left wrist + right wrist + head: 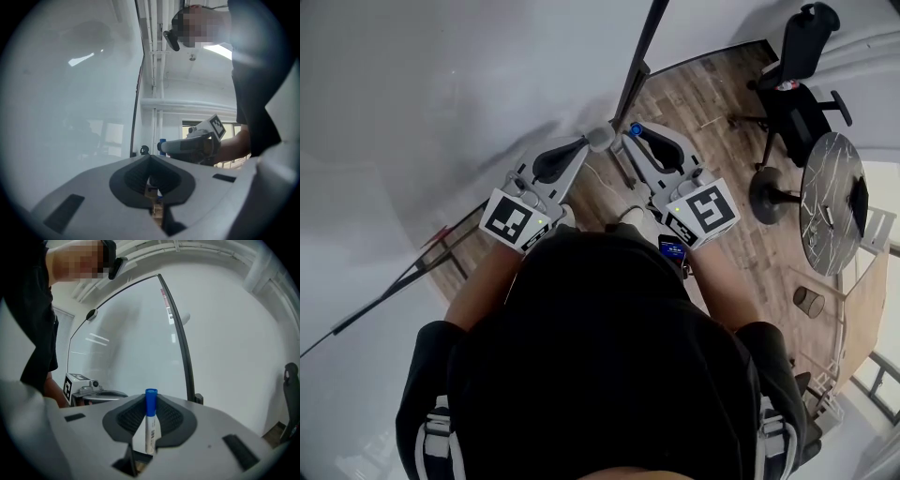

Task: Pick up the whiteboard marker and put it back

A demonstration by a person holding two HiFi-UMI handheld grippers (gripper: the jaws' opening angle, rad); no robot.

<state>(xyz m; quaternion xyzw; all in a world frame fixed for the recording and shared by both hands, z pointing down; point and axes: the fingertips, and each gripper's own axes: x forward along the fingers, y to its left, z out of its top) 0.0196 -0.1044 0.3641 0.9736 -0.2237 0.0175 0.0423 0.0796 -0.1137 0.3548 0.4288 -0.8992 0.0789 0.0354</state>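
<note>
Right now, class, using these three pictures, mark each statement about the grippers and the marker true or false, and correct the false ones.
1. The right gripper grips a whiteboard marker with a blue cap. True.
2. The marker lies flat across the jaws. False: it stands upright between them, cap uppermost.
3. The left gripper holds a second marker. False: its jaws are together with nothing between them.
4. A whiteboard stands ahead of the right gripper. True.
</note>
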